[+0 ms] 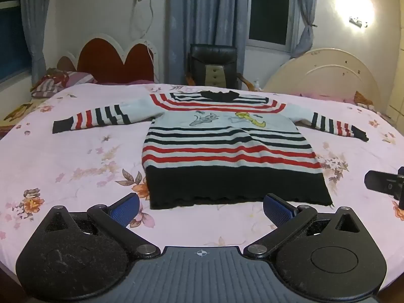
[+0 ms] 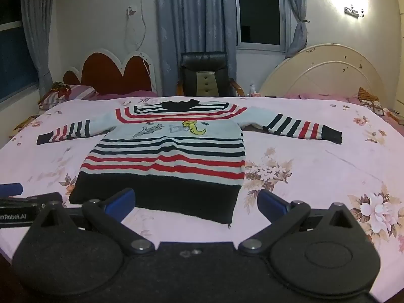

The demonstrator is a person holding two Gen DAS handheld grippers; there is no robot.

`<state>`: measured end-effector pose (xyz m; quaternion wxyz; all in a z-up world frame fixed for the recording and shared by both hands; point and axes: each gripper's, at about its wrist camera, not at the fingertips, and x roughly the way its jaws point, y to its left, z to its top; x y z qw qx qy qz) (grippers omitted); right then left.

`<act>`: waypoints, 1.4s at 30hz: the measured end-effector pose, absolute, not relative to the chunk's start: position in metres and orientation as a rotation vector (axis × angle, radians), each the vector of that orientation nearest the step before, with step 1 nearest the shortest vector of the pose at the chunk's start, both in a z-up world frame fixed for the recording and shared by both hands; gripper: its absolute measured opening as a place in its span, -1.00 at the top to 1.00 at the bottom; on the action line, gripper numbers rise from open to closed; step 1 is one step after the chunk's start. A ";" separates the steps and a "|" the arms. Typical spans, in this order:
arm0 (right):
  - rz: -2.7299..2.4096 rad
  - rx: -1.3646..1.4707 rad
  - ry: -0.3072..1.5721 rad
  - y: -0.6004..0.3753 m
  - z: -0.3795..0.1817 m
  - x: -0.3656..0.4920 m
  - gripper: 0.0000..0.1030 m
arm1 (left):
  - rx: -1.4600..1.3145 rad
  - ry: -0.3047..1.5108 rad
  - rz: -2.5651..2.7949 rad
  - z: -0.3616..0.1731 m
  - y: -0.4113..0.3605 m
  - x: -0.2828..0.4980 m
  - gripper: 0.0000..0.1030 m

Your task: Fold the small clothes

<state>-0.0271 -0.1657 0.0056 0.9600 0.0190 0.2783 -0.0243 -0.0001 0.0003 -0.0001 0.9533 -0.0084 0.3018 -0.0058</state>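
Two grippers, left gripper (image 1: 200, 208) lettered "nRobot.AI" and right gripper (image 2: 195, 202), hover fingers spread before the striped sweater (image 1: 227, 149) flat on the bed (image 1: 75, 156).

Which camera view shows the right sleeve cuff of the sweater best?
The right wrist view: the dark right cuff lies large and unobstructed on the bedsheet. In the left wrist view the same cuff sits smaller, near the distorted edge.

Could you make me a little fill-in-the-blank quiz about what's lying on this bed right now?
1. The striped sweater lies flat with both sleeves spread ____.
2. Its bottom band is ____ in colour.
3. Both the left hand-held gripper and the right hand-held gripper have their jaws ____.
4. The floral bedsheet is mostly ____.

Missing words: out; black; open; pink
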 end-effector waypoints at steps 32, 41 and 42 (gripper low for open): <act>-0.056 0.009 0.518 -0.160 0.006 -0.038 -0.98 | -0.004 0.605 -0.015 0.003 -0.005 -0.009 -1.00; -0.056 0.010 0.522 -0.160 0.005 -0.037 -0.98 | -0.007 0.614 -0.012 0.002 -0.004 -0.004 -1.00; -0.055 0.010 0.522 -0.160 0.005 -0.037 -0.98 | -0.008 0.613 -0.012 0.002 -0.003 -0.005 -1.00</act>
